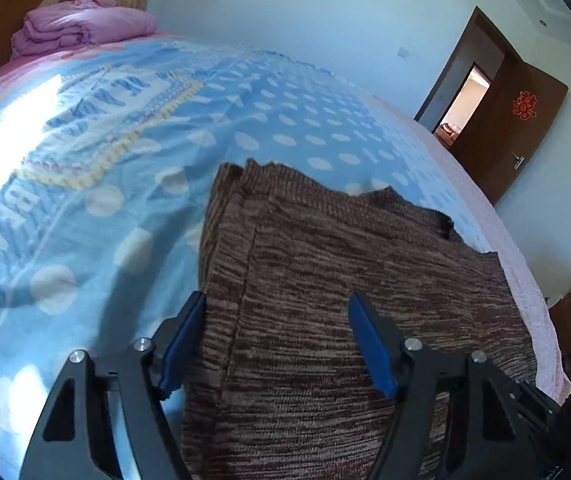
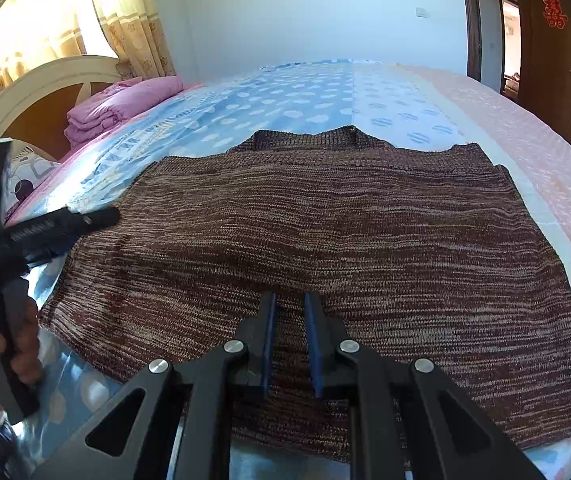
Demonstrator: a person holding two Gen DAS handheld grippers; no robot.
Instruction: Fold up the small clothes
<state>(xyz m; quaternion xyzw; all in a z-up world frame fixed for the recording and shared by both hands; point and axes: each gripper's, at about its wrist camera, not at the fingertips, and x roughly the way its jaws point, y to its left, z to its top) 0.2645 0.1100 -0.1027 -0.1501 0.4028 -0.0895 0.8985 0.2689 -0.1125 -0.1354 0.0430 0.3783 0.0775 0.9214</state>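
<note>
Brown knit sweater (image 2: 325, 240) flat on bed (image 1: 85, 208), ready for folding. Left gripper (image 1: 277, 344) jaws released w/ sweater's side edge between; right gripper (image 2: 290, 344) jaws nearly closed, grasping nothing, over hem.

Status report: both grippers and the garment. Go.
Left gripper jaws wide open at brown knit sweater edge. Right gripper jaws narrowly open, empty. Sweater flat on blue dotted blanket; nothing obstructing.
</note>
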